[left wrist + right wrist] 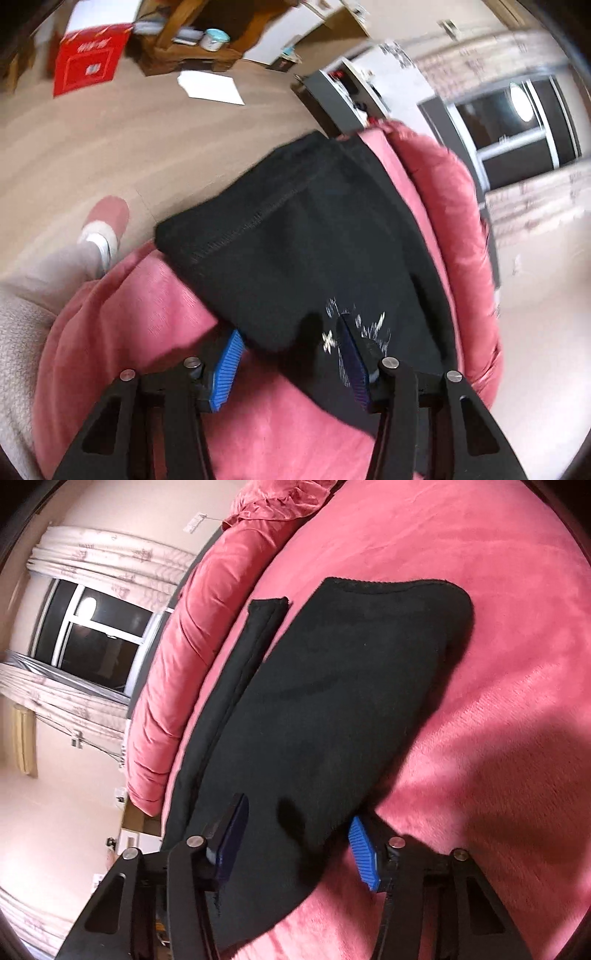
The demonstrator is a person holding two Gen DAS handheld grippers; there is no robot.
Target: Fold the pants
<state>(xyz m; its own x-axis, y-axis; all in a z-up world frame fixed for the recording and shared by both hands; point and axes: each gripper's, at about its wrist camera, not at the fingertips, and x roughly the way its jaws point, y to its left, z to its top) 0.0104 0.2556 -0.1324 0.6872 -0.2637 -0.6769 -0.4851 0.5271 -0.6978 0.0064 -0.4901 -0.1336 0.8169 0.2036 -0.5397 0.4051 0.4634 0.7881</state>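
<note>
The black pants (295,229) lie folded over on a pink blanket (140,314), a small white print near their close edge. In the left wrist view my left gripper (291,365) is open, its blue pads (227,369) spread on either side of the pants' near edge. In the right wrist view the same pants (332,701) lie flat, one narrow leg strip showing at their left. My right gripper (299,849) is open with the pants' near corner between its blue pads (364,856). Neither gripper pinches the cloth.
The pink blanket (498,664) covers a bed with a rolled edge (177,646). Beyond it are a wooden floor (110,140), a red box (88,62), a wooden shelf (192,40), a window (96,638) and the person's foot (105,225).
</note>
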